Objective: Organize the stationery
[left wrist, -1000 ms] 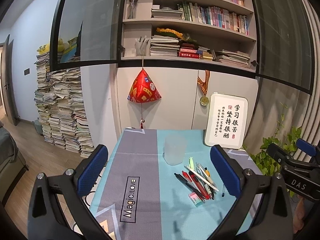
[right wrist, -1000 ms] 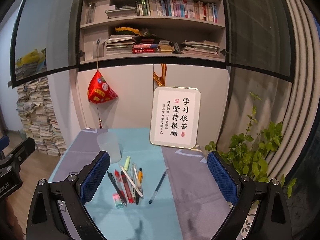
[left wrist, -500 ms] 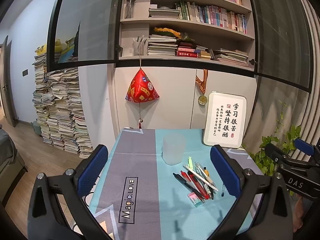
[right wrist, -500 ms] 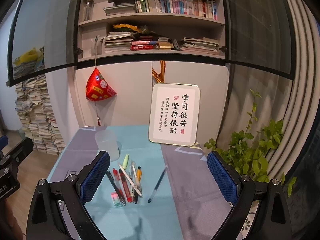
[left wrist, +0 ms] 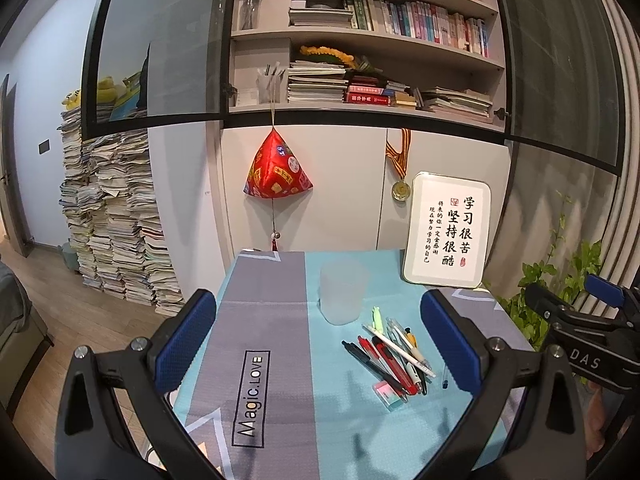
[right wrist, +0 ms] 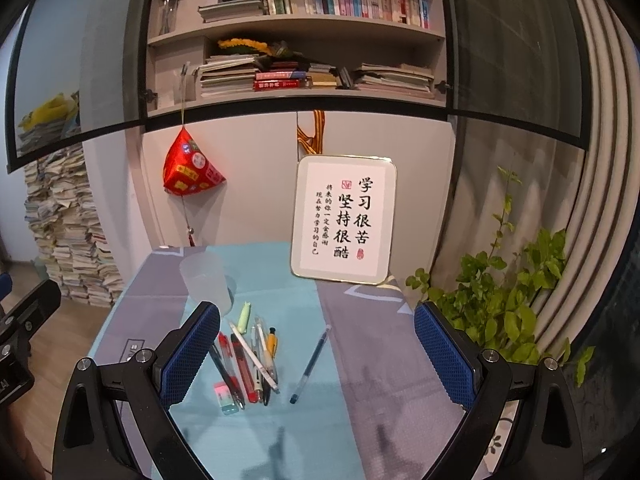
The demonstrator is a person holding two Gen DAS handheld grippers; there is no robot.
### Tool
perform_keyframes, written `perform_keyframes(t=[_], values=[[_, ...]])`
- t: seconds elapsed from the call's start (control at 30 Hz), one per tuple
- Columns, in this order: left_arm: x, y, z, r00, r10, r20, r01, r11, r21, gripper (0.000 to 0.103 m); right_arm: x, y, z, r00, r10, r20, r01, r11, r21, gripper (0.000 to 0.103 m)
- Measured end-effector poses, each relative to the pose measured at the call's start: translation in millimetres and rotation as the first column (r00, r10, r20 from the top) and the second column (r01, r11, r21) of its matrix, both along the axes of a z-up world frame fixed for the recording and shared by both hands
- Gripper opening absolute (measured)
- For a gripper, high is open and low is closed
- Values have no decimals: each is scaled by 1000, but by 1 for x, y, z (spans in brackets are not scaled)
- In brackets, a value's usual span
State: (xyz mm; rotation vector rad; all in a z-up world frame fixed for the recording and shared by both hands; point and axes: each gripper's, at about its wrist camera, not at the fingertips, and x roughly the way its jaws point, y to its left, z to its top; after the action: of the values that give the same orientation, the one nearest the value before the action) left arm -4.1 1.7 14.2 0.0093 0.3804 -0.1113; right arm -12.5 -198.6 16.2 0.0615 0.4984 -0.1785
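Both the left gripper [left wrist: 320,338] and right gripper [right wrist: 316,350] hang wide apart, holding nothing. The pens [right wrist: 250,356] lie bunched beside the translucent cup [right wrist: 206,282] (an eraser [right wrist: 225,397], probably, at their near end). Light, stiff, slippery barrels: pinch one mid-shaft.

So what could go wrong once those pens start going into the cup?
The translucent cup looks light and stands empty, so a nudge from a tool or a long pen dropped in could tip it. The pens lie bunched and overlapping, so the right tool may pinch two together. The small eraser lies flat and could slip.
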Motion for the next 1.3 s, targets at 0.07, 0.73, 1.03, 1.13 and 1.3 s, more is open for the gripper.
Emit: perform_keyframes(t=[0.07, 0.73, 1.03, 1.13, 1.3], values=[[3, -2, -1, 1000, -2, -7, 2, 1000, 2, 102, 3, 0, -2, 1000, -2, -8, 2, 1000, 1, 98], [51, -17, -28, 994, -12, -112, 15, 1000, 27, 101, 55, -22, -38, 990, -51, -131, 57, 997, 44, 98], [94, -18, -59, 963, -58, -265, 55, 998, -21, 82, 92, -39, -67, 967, -49, -250, 82, 989, 123, 97], [110, -22, -74, 940, -79, -332, 69, 997, -43, 73, 108, -41, -84, 950, -37, -310, 78, 990, 120, 73], [134, -32, -105, 884, -100, -456, 83, 995, -57, 57, 132, -47, -116, 914, -11, -406, 83, 983, 162, 54]])
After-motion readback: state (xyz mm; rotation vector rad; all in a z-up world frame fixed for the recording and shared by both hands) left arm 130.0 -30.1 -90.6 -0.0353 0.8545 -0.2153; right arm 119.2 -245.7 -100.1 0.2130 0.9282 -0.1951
